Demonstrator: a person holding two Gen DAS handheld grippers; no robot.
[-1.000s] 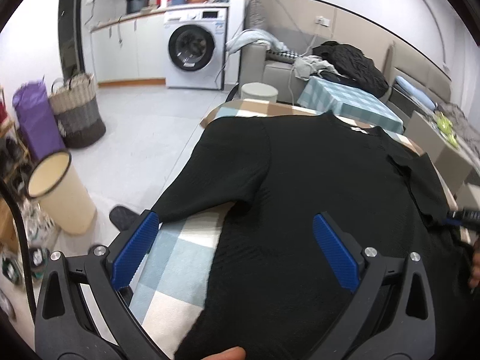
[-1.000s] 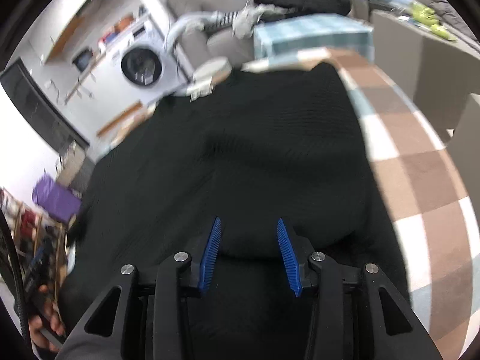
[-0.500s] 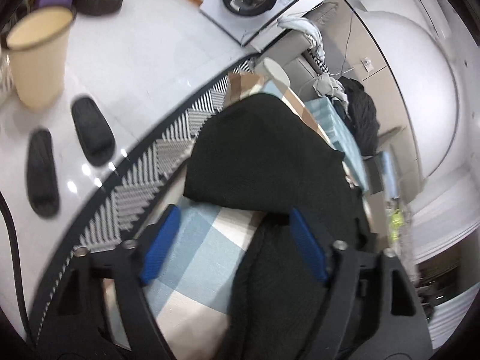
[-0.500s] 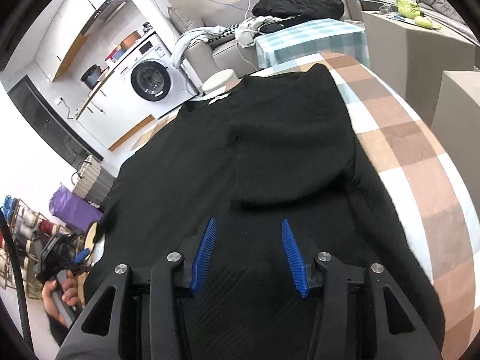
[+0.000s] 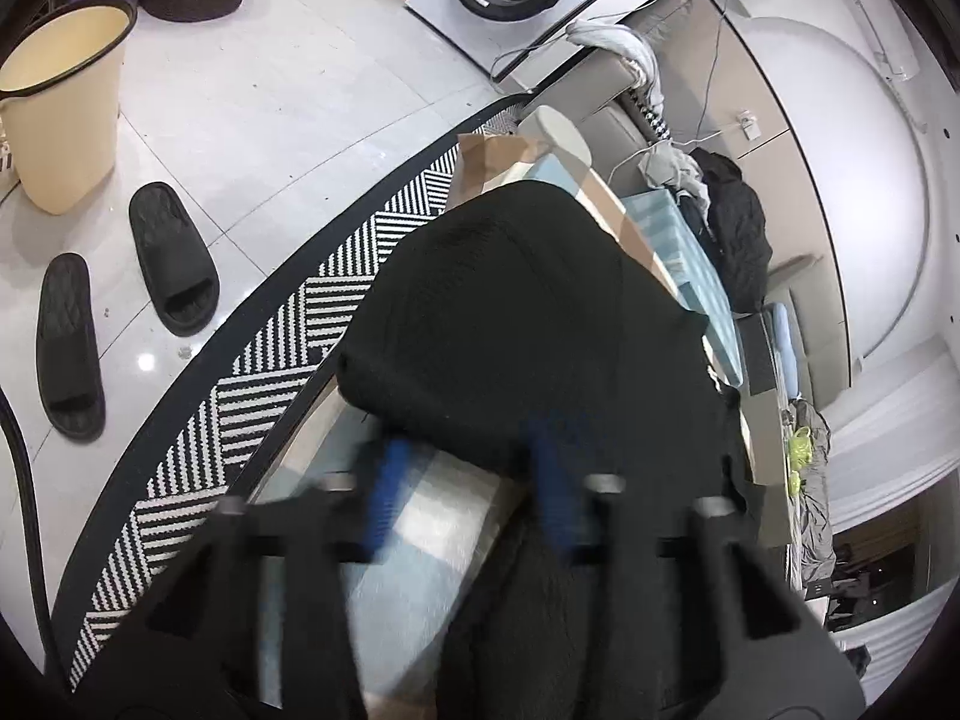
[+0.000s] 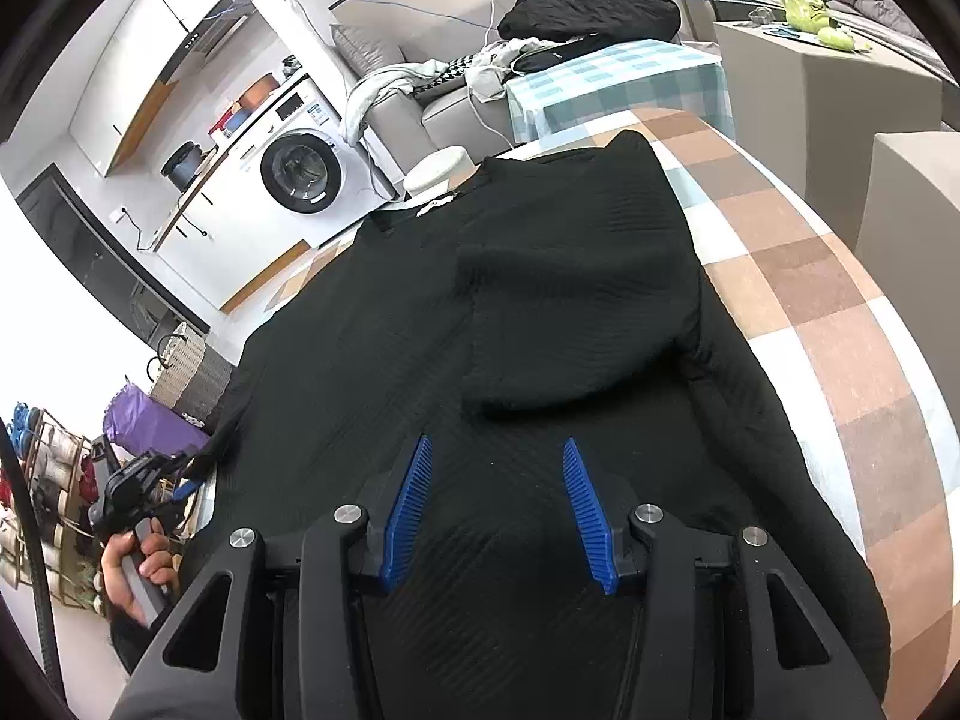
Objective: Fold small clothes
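Closing on the near edge of the left sleeve (image 5: pixel 510 312), your left gripper (image 5: pixel 468 480) is mid-pinch, the cuff between its narrowing jaws but blurred, so you can't confirm contact. The black top (image 6: pixel 540 330) lies flat on the checked tablecloth (image 6: pixel 840 312). Next, carry that sleeve inward. Your right gripper (image 6: pixel 495 510) hovers part-spread, holding nothing, above the already folded right sleeve (image 6: pixel 576 312).

Left gripper (image 5: pixel 465 489), blurred, tilts downward with its jaws closing on cloth; right gripper (image 6: pixel 497 507) hovers, jaws parted, nothing pinched between them
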